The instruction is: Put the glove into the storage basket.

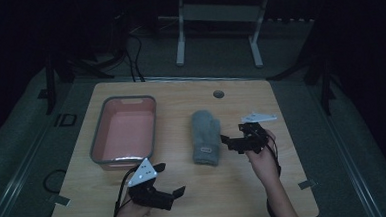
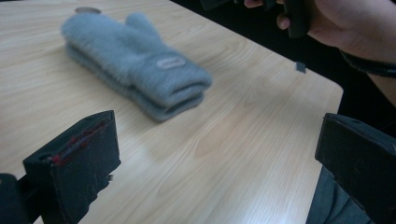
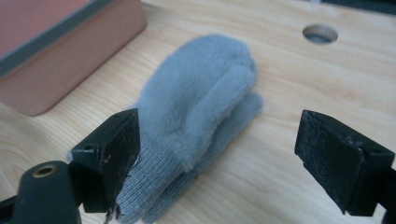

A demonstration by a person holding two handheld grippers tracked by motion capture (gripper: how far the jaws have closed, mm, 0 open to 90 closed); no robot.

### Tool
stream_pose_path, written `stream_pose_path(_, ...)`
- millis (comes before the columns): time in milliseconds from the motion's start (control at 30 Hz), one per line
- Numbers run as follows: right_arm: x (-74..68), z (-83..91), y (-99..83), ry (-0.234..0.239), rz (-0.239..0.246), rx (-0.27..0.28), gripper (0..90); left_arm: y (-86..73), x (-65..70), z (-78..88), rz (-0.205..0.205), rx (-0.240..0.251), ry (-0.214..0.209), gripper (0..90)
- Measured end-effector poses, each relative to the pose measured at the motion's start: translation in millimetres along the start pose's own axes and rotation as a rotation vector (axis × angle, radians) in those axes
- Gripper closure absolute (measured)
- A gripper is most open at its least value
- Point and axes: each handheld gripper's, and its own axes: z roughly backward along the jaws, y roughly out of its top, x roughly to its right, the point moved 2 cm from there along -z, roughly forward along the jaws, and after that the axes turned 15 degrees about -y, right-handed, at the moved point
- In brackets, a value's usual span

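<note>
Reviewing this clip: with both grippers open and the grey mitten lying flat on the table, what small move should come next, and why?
Probably ease the right gripper forward over the mitten's ribbed cuff and close. Its jaws stand open right at the cuff end, nearer than the left gripper, which hangs open over bare table. The pink bin beside the mitten looks like a likely destination.
</note>
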Motion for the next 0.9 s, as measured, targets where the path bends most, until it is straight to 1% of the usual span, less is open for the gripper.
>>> stream_pose_path(33,1.8,1.6,0.4,-0.005,0.002,0.006,14.2,6.8,-2.6,-2.7,0.014,-0.001,-0.006,0.2)
stream_pose_path(100,4.9,3.8,1.5,-0.002,0.012,0.016,14.2,16.0,-7.3,-6.5,0.038,-0.006,-0.006,0.2)
stream_pose_path(133,5.8,4.2,2.0,0.002,0.010,0.017,14.1,22.2,-10.5,-9.4,0.050,-0.011,-0.008,0.3)
stream_pose_path(167,5.8,4.2,2.0,0.002,0.010,0.017,14.1,22.2,-10.5,-9.4,0.050,-0.011,-0.008,0.3)
stream_pose_path(200,7.2,4.4,2.9,0.009,0.004,0.016,14.1,29.8,-14.5,-14.8,0.040,-0.031,-0.009,0.3)
stream_pose_path(233,8.2,3.9,4.7,0.010,0.011,0.014,14.1,33.7,-17.2,-18.8,0.034,-0.051,0.002,0.2)
stream_pose_path(300,9.1,1.6,6.9,0.020,-0.001,-0.013,14.1,41.3,-23.8,-24.9,0.020,-0.069,0.030,0.3)
stream_pose_path(333,9.4,0.0,7.9,0.027,-0.009,-0.023,14.1,46.3,-28.8,-29.3,0.025,-0.085,0.049,0.2)
stream_pose_path(400,8.8,-4.2,9.1,0.033,-0.028,-0.043,13.4,53.6,-36.5,-35.0,0.046,-0.089,0.062,0.3)
stream_pose_path(433,7.9,-7.2,9.3,0.028,-0.031,-0.054,11.8,58.7,-41.6,-38.6,0.052,-0.093,0.074,0.3)
stream_pose_path(467,5.8,-10.5,9.2,0.006,-0.030,-0.065,10.5,62.5,-46.0,-42.0,0.062,-0.094,0.086,0.3)
stream_pose_path(500,4.8,-13.1,8.7,0.003,-0.024,-0.067,10.5,65.8,-50.4,-45.6,0.056,-0.108,0.094,0.3)
stream_pose_path(533,4.2,-16.7,8.4,0.001,-0.041,-0.069,10.5,68.6,-55.1,-49.5,0.049,-0.125,0.117,0.3)
stream_pose_path(567,4.1,-20.9,7.9,0.013,-0.060,-0.076,10.6,70.2,-59.0,-52.4,0.052,-0.135,0.133,0.3)
stream_pose_path(600,3.9,-24.2,7.2,0.019,-0.058,-0.087,10.7,71.9,-64.2,-56.5,0.067,-0.148,0.141,0.3)
stream_pose_path(633,3.4,-28.7,6.3,0.011,-0.054,-0.106,13.5,73.2,-69.4,-60.4,0.085,-0.159,0.151,2.9)
stream_pose_path(667,2.6,-32.2,5.6,0.008,-0.057,-0.119,18.3,74.5,-75.2,-65.5,0.096,-0.164,0.170,8.9)
stream_pose_path(700,1.7,-36.5,4.9,0.009,-0.055,-0.133,23.4,75.0,-79.0,-68.7,0.111,-0.166,0.177,10.8)
stream_pose_path(733,1.1,-38.8,4.5,0.004,-0.056,-0.140,28.9,76.0,-85.5,-74.5,0.142,-0.164,0.174,10.8)
stream_pose_path(767,0.4,-42.7,4.1,0.009,-0.059,-0.145,36.6,76.6,-90.2,-78.9,0.152,-0.165,0.173,11.9)
stream_pose_path(800,0.1,-46.3,3.9,0.017,-0.065,-0.151,39.3,76.9,-93.9,-82.1,0.170,-0.161,0.182,14.4)
stream_pose_path(833,-0.4,-49.3,3.9,0.026,-0.073,-0.159,39.9,77.0,-100.4,-87.8,0.202,-0.168,0.180,14.7)
stream_pose_path(867,-1.2,-54.6,3.9,0.036,-0.080,-0.173,42.7,76.6,-105.4,-92.6,0.222,-0.184,0.179,14.7)
stream_pose_path(900,-2.2,-58.8,3.6,0.042,-0.083,-0.180,44.0,76.1,-109.0,-95.8,0.232,-0.194,0.193,14.8)
